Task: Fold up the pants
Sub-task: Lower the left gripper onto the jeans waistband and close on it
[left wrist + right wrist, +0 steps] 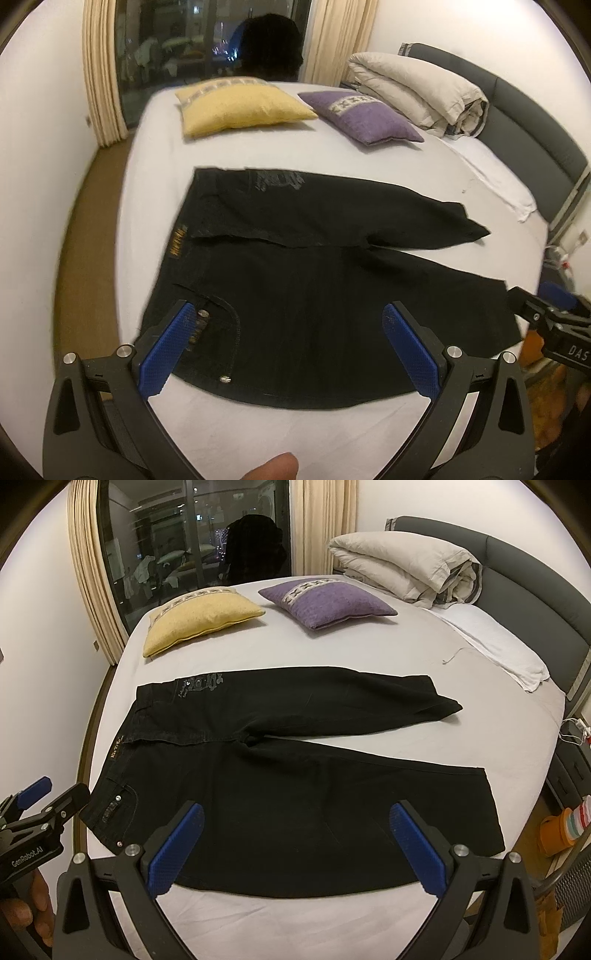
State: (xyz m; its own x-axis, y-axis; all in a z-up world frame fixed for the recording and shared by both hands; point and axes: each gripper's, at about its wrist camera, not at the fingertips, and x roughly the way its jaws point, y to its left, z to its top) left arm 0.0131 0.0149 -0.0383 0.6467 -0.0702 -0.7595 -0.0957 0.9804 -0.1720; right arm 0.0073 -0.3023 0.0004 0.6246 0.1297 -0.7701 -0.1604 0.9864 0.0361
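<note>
Black pants lie flat and unfolded on the bed, waistband left, both legs spread toward the right. Left gripper and right gripper both hover over the near leg, fingers wide apart, holding nothing. Yellow pillow and purple pillow sit behind.

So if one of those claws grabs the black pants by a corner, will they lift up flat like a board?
Probably not. The black pants lie limp and flat on the bed, so they would likely droop. They look like thick denim, likely heavyish. The textured blue pads should limit slipping.
</note>
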